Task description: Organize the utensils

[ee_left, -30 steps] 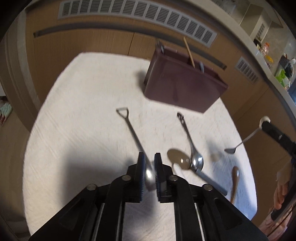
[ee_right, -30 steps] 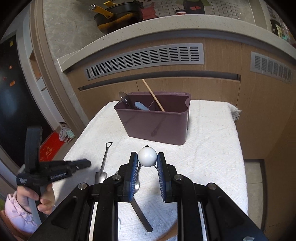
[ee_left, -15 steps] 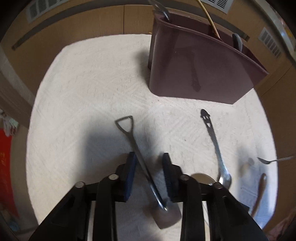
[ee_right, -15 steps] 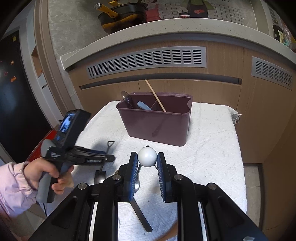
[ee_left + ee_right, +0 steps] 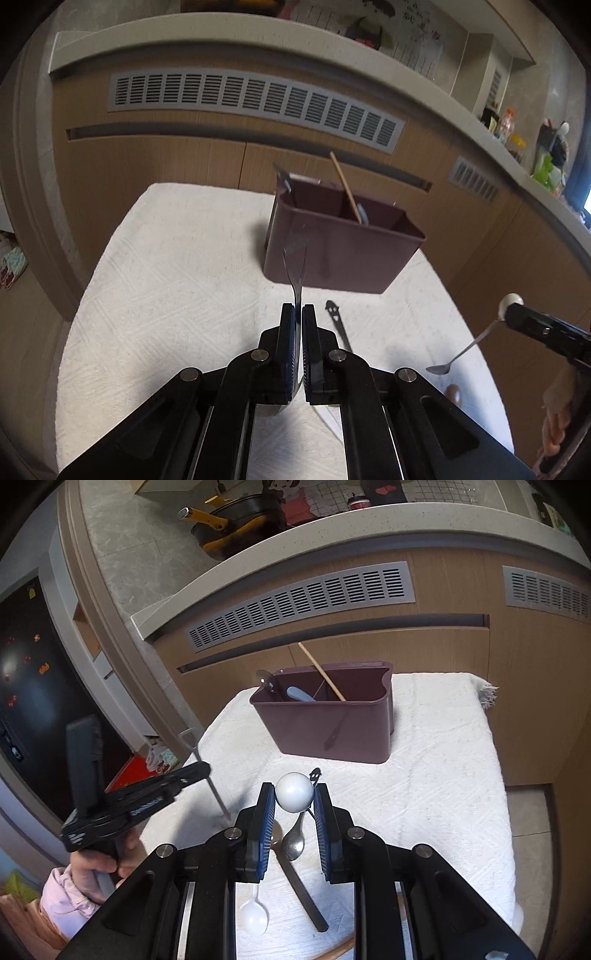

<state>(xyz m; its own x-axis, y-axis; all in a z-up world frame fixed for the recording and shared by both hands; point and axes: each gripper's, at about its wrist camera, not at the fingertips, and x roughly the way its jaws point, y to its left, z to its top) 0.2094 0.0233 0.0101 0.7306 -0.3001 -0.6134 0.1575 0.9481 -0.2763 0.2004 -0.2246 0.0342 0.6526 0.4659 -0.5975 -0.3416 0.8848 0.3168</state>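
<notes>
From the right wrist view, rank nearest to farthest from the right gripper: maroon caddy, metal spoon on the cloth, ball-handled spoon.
1. ball-handled spoon, clamped in the right gripper.
2. metal spoon, on the cloth just below.
3. maroon caddy, ahead at the back.

Blurred spoon handle (image 5: 295, 254); bowl hidden between left hand-held gripper (image 5: 298, 314) pads

- The utensil caddy (image 5: 325, 720) stands on the table (image 5: 443, 775), toward its far edge, in front of the cabinet (image 5: 461, 657).
- A chopstick (image 5: 320, 671) leans inside the caddy, with a spoon (image 5: 266, 681) at its left end.
- A skull-handled spoon (image 5: 300, 830) lies on the table before the caddy, between the right tongs (image 5: 293, 806).
- The left tongs (image 5: 298, 314) hang left of it, above the table.
</notes>
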